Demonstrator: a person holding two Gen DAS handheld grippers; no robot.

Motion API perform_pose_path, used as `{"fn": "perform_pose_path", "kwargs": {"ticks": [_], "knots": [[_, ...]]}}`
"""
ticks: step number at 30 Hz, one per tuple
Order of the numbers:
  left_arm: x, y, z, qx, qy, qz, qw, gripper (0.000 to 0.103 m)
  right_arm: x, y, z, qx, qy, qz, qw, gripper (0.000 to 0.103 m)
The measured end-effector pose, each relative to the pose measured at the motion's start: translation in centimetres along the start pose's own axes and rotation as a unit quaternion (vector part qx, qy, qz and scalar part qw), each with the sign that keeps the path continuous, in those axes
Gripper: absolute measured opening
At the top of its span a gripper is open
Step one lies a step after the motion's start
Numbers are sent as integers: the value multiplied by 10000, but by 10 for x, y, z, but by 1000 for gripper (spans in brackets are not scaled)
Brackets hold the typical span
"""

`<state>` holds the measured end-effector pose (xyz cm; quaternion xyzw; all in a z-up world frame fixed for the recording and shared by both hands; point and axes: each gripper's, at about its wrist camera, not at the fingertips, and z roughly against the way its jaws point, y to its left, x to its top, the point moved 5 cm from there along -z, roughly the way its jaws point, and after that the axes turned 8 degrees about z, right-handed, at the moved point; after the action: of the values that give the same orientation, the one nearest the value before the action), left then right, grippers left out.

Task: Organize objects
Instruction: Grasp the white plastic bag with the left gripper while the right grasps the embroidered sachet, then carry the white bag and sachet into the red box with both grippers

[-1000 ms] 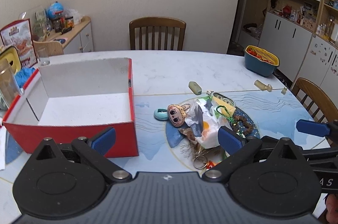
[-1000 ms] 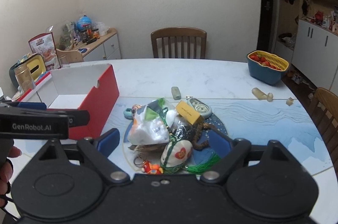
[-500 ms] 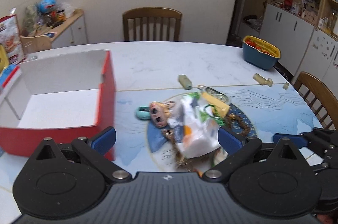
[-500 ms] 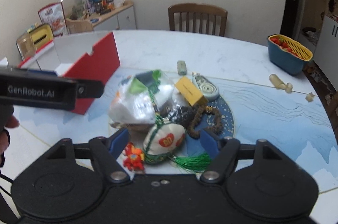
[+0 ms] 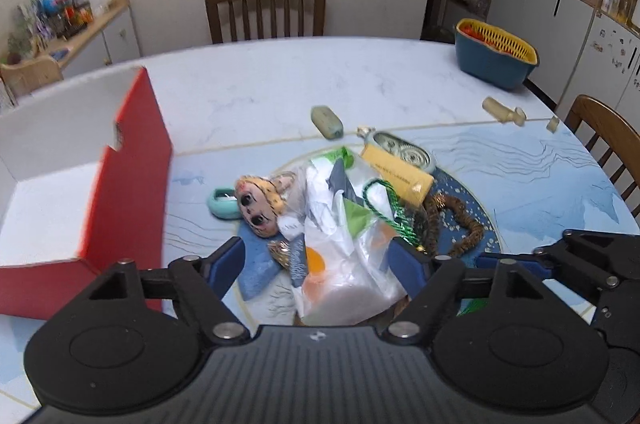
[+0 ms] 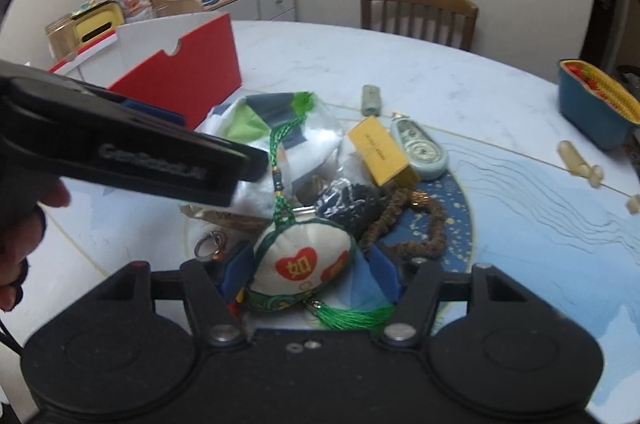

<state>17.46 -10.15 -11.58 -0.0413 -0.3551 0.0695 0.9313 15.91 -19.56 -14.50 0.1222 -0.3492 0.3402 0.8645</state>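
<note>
A: Where does the left hand-held gripper [image 5: 316,264] stand?

B: Low over the heap at the middle of the surface [image 5: 280,92]. Its jaws are closing, with the clear plastic bag [image 5: 344,244] between the blue pads; the right pad sits against the bag's edge, the left pad is apart from it, so nothing is pinched yet.

A: And the right hand-held gripper [image 6: 308,278]?

B: Its jaws are closing too, around the embroidered sachet [image 6: 302,264] with red patches and a green tassel. Both blue pads lie close on either side of it; whether they press on it I cannot tell.

A: What else is in the heap?

B: In the left wrist view a doll head [image 5: 260,204] lies at about ten o'clock from the bag, touching it, with a teal case [image 5: 224,202] just beyond at nine o'clock. A yellow box [image 5: 400,174] and a pale green oval case [image 5: 404,152] lie at one o'clock, a brown bead string [image 5: 456,220] at three o'clock, and a green cord [image 5: 388,208] over the bag's right side.

A: And the container?

B: The red box [image 5: 124,184], white inside, stands open at nine o'clock, well apart from the heap. A blue basket [image 5: 494,64] with a yellow insert sits far off at two o'clock, near the surface's edge.
</note>
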Motion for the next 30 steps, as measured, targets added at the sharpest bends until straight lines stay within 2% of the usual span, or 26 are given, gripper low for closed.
{"fn": "perform_pose_path", "kwargs": {"ticks": [4,9,12,20,30], "knots": [[0,-2,-9,-108,114,80,9998,75,0,1,-10,167,59,85,9998,63],[1,-7,-11,-345,233,146,9990,47,1,1,-14,282,47,147,9995,58],[2,-8,-10,-402,263,167,9987,39,1,-2,-13,346,54,127,9993,55],[3,-4,6,-359,175,223,9990,27,1,-3,0,373,-58,168,9991,52],[13,12,49,-338,-70,162,9993,26,25,-7,40,333,-303,-4,9990,51]]}}
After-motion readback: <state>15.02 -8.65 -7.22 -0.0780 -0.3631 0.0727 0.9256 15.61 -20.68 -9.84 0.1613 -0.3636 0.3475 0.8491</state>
